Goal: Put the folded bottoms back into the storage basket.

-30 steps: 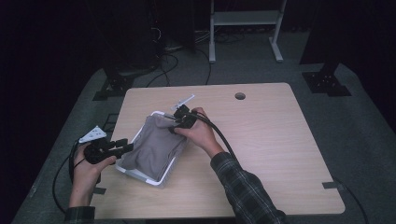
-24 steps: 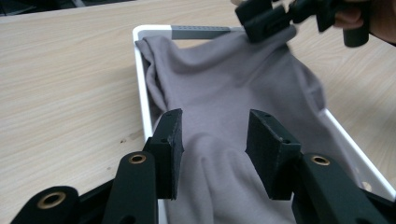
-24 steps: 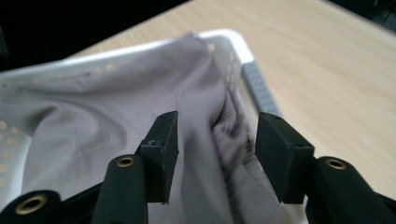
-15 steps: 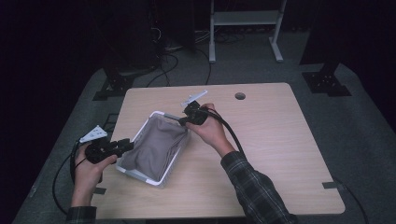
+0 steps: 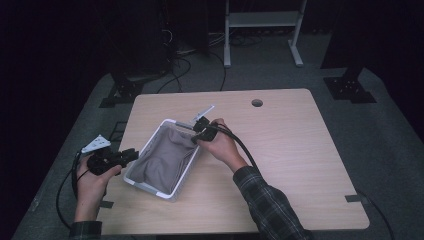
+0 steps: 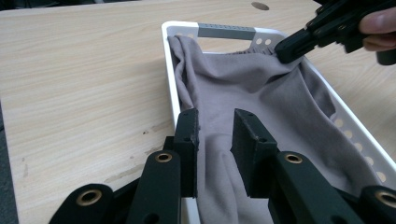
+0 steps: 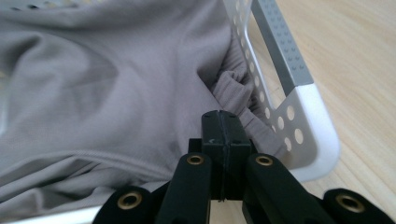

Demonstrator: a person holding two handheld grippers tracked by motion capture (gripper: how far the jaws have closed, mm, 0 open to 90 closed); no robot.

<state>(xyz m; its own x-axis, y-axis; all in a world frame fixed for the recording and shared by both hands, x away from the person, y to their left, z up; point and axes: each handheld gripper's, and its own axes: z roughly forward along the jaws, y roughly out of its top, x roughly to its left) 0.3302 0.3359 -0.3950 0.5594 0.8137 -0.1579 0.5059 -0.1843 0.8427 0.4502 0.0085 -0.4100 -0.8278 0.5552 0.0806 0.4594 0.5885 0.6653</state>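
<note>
A white perforated basket [image 5: 167, 192] stands on the wooden table with a grey cloth [image 5: 165, 157] lying in it. My right gripper [image 5: 196, 132] is at the basket's far right corner, its jaws shut on the ribbed edge of the cloth [image 7: 233, 93], which bunches at the right gripper's [image 7: 222, 123] tips. My left gripper [image 5: 131, 154] is at the basket's left rim [image 6: 170, 70]. Its jaws have just been closing; the left gripper [image 6: 215, 135] still stands open, a gap between its pads over the cloth [image 6: 261, 93]. The right gripper [image 6: 287, 49] shows beyond, at the far corner.
The table [image 5: 300, 165] has a round hole [image 5: 257, 103] near its far edge. Its left edge lies close behind my left hand. Cables trail from both grippers. A white rack's legs [image 5: 227, 55] and black stands are on the floor beyond.
The right gripper's jaws have shut on the cloth's edge at the far corner. The right hand lifted slightly, then dropped back. The left hand stayed where it was.
</note>
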